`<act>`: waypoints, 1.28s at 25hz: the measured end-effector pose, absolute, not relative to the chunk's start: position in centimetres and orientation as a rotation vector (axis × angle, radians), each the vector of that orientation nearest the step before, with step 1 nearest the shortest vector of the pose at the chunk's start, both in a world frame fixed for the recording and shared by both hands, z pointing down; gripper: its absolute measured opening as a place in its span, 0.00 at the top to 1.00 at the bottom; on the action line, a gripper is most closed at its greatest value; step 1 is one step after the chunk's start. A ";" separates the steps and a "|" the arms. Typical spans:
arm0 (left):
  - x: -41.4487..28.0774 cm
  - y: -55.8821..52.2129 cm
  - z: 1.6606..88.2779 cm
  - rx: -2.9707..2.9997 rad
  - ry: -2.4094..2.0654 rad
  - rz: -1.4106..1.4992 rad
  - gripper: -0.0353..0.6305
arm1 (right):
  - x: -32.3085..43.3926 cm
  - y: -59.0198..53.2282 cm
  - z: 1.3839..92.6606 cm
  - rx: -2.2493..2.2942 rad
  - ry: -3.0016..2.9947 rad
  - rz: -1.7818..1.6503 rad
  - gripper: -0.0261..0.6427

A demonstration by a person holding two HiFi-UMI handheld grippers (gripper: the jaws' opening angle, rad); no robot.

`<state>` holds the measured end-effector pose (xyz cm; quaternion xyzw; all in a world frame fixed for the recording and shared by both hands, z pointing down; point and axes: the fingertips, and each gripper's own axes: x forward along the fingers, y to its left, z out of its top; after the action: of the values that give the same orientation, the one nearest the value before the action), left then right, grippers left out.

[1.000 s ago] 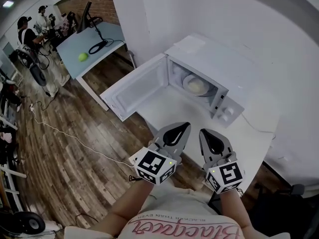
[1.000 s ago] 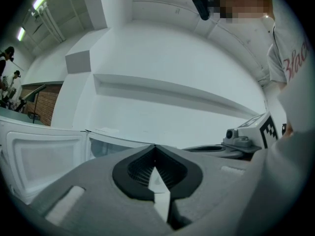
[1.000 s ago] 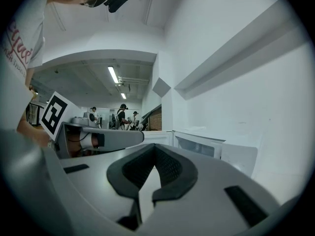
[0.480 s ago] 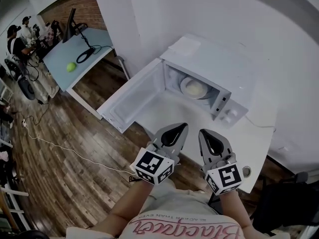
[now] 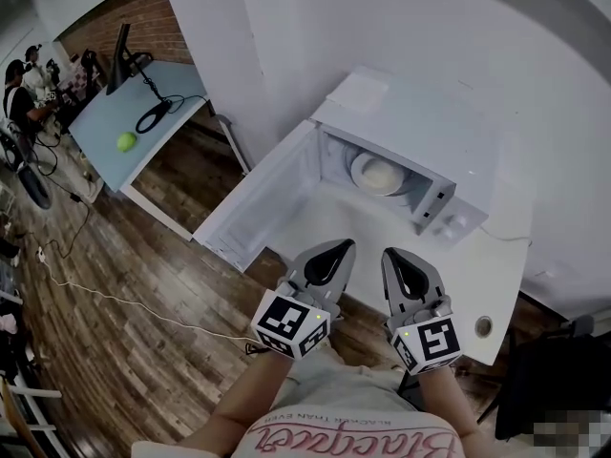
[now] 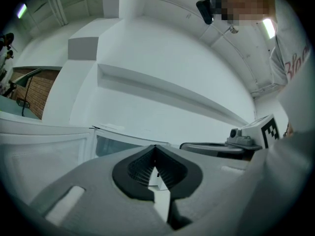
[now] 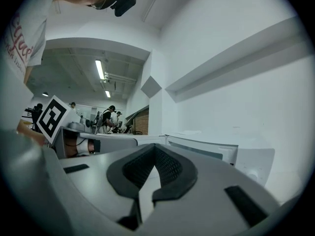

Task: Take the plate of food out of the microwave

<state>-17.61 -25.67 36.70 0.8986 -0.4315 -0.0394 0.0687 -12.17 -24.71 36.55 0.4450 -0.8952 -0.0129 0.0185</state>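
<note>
Nearest, at 6 o'clock in the head view, the person's forearms hold both tools side by side over the near edge of the white desk (image 5: 477,270), each with its marker cube toward the body. The left hand-held gripper (image 5: 349,245) has its jaws pressed together with nothing between them, tips aimed toward 12 o'clock. The right hand-held gripper (image 5: 388,254), just beside it at its 3 o'clock and not touching it, likewise has its jaws together and empty. A small round hole (image 5: 484,326) sits in the desk top at 4 o'clock. Beyond the tips lies a bare stretch of desk, then the white microwave (image 5: 430,132) at 1 o'clock, against the white wall. Its door (image 5: 263,194) is swung wide open toward 10 o'clock. The plate of food (image 5: 379,173) rests inside the cavity, well apart from both tools. To the left, at 8 o'clock, is the wooden floor (image 5: 124,284) with a thin cable across it. Farther off, at 10 o'clock, a blue desk (image 5: 105,127) carries a green ball (image 5: 126,141) and a dark stand with a looped cord, and people stand at the far left edge
</note>
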 end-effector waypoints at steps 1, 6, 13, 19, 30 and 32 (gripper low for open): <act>-17.7 -25.9 36.7 2.707 -1.290 -0.120 0.94 | -12.2 -24.9 36.3 1.406 -2.778 -0.040 0.95; -17.4 -26.9 36.6 2.702 -1.242 -0.122 0.94 | -12.1 -25.9 35.8 1.469 -2.754 -0.025 0.95; -16.3 -28.0 36.7 2.689 -1.190 -0.122 0.94 | -11.9 -26.5 35.7 1.490 -2.760 0.040 0.95; -14.5 -28.4 37.5 2.690 -1.199 -0.080 0.94 | -9.9 -26.7 37.0 1.506 -2.741 0.095 0.95; -9.9 -26.7 37.6 2.689 -1.302 -0.083 0.94 | -6.2 -24.9 38.6 1.373 -2.766 0.134 0.95; -9.5 -26.3 37.4 2.685 -1.326 -0.093 0.94 | -5.8 -24.5 38.6 1.355 -2.780 0.128 0.95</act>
<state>-9.55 -26.28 37.43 0.8938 -0.4415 -0.0309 0.0726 -5.78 -24.49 38.60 0.4377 -0.8979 0.0414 0.0229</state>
